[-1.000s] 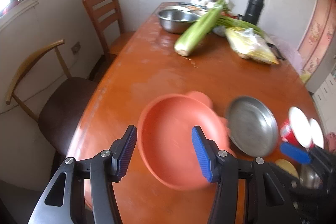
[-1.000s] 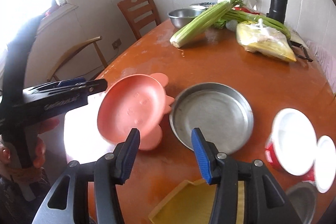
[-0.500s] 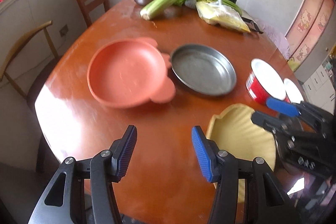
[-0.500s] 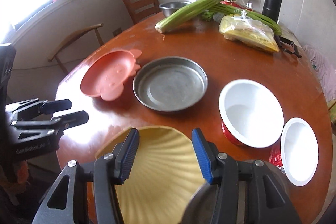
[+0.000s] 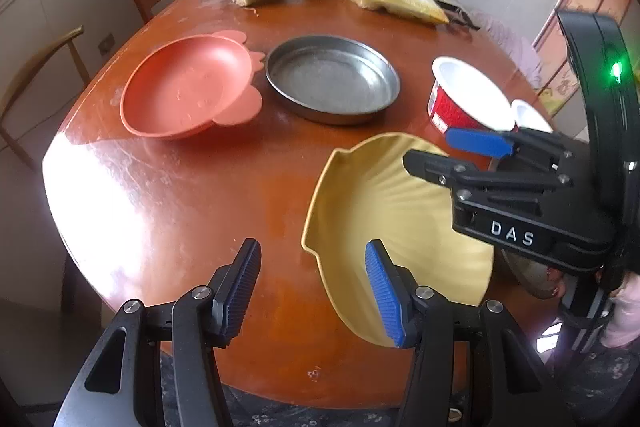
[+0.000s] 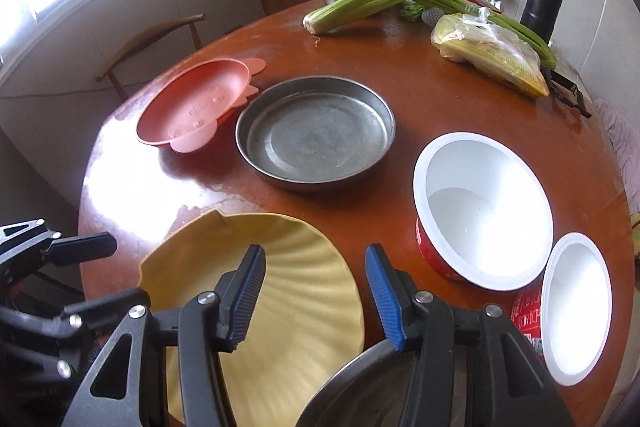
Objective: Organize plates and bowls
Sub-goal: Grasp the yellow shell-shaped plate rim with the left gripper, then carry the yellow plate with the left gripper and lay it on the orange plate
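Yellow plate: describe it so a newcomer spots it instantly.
On the round wooden table, look at the near edge, in front of the steel pan. The yellow plate lies there: the only scallop-ribbed, shell-shaped dish, unlike the smooth orange bowl.

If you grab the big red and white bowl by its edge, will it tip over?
Probably a little. The red and white bowl flares wide above a narrower base, so lifting one edge may tilt it. It looks empty, so likely light. Its glossy rim may be slippery.

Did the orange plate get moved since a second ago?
Yes. The orange plate was tilted up off the table by the left claw; now it lies flat on the table, left of the metal pan.
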